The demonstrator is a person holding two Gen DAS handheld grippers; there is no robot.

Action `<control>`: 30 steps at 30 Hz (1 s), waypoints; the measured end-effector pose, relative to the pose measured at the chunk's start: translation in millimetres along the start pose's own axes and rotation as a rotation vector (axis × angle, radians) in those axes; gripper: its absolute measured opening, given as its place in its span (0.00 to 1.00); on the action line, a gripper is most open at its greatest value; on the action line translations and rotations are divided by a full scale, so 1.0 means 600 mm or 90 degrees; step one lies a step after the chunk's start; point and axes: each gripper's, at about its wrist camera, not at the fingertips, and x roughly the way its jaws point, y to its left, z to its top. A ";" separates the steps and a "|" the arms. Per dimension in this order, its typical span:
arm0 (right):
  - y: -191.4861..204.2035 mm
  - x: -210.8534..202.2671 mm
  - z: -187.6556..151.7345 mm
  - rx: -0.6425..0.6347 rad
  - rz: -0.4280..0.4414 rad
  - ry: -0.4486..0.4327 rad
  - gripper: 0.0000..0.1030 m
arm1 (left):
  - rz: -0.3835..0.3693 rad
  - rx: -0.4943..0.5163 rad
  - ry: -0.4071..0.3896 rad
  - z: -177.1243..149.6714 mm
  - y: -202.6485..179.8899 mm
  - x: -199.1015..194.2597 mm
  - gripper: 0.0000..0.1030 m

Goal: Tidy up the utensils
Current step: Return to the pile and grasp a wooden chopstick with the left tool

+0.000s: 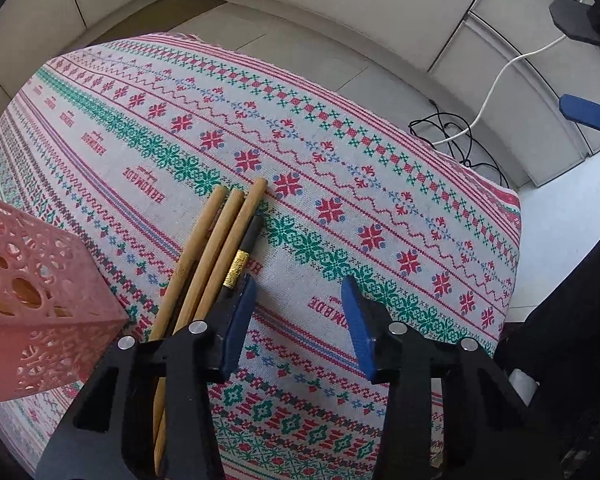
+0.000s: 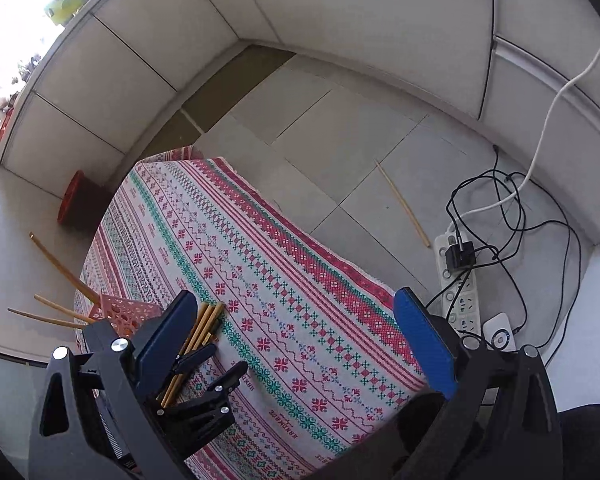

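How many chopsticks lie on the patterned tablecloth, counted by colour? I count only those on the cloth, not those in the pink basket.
Light wooden chopsticks: 3
Black chopstick with gold band: 1
Total: 4

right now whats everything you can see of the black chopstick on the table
The black chopstick is slim and dark with an ornate gold band near the middle. It lies flat on the patterned tablecloth, pressed against the right side of three wooden chopsticks. Its near end is hidden behind the left gripper's left finger; nothing grips it.
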 end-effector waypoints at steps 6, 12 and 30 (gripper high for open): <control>-0.004 0.002 -0.001 0.010 0.001 0.002 0.93 | 0.000 0.018 -0.047 0.022 -0.018 -0.028 0.45; -0.010 0.014 0.002 0.019 0.003 0.020 0.93 | 0.031 0.011 -0.048 0.021 0.004 0.003 0.48; -0.018 0.033 0.000 0.044 0.013 0.052 0.93 | 0.035 0.006 -0.063 0.027 -0.022 -0.023 0.44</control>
